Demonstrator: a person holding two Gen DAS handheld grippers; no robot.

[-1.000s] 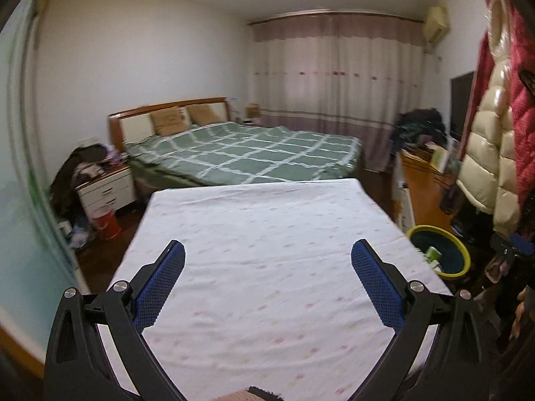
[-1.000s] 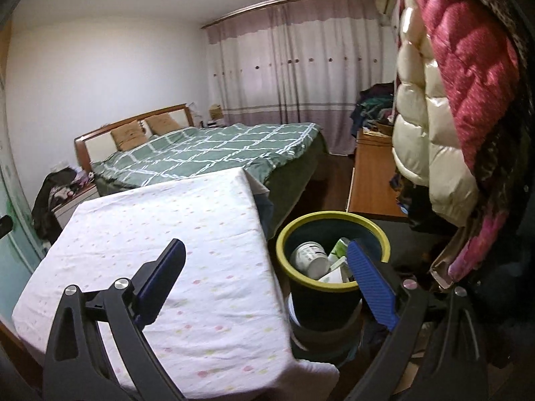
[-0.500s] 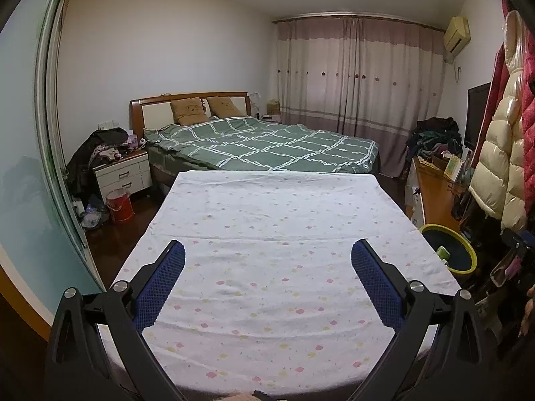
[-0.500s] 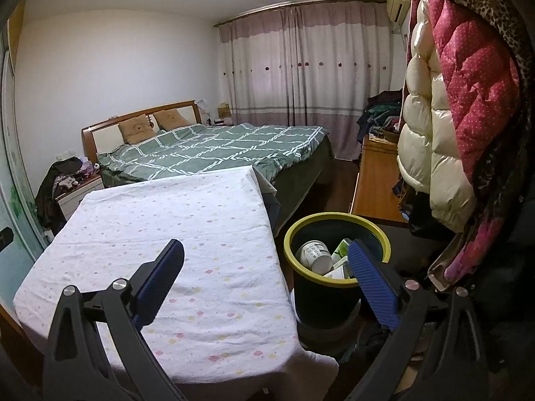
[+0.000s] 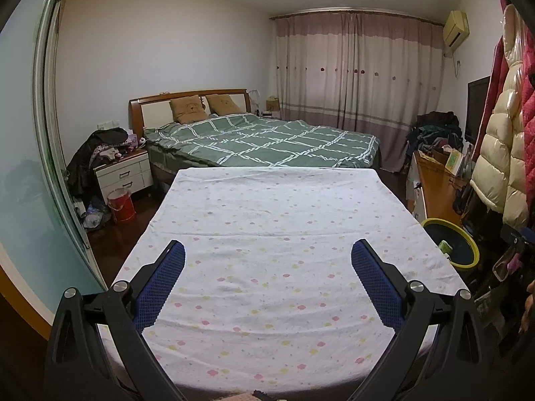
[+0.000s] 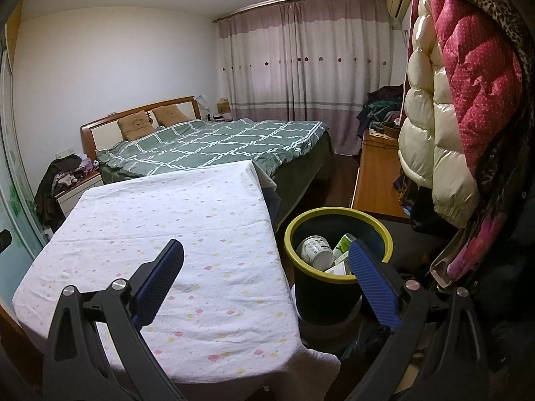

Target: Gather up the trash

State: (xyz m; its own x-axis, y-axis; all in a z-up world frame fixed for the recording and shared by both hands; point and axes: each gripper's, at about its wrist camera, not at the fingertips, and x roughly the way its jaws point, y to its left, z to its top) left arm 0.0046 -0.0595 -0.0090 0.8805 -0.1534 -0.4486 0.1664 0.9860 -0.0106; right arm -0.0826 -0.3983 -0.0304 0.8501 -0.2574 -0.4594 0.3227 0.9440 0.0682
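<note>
A dark bin with a yellow-green rim (image 6: 337, 215) stands on the floor to the right of the table (image 6: 167, 220). Inside it lie a white paper cup (image 6: 316, 250) and a green-and-white carton (image 6: 344, 244). My right gripper (image 6: 265, 257) is open and empty, held above the table's right edge and the bin. My left gripper (image 5: 267, 257) is open and empty too, over the near half of the table (image 5: 267, 220). The bin (image 5: 449, 242) shows at the right edge of the left wrist view. The white dotted cloth shows nothing lying on it.
A green-quilted bed (image 5: 267, 142) lies behind the table. Puffy jackets (image 6: 444, 107) hang close on the right over a wooden cabinet (image 6: 376, 180). At the left stand a glass sliding door (image 5: 30, 167), a nightstand (image 5: 123, 173) and a red bucket (image 5: 122, 205).
Both grippers have drawn back and up from the table, so more of the room and the cloth shows. Both have stayed open.
</note>
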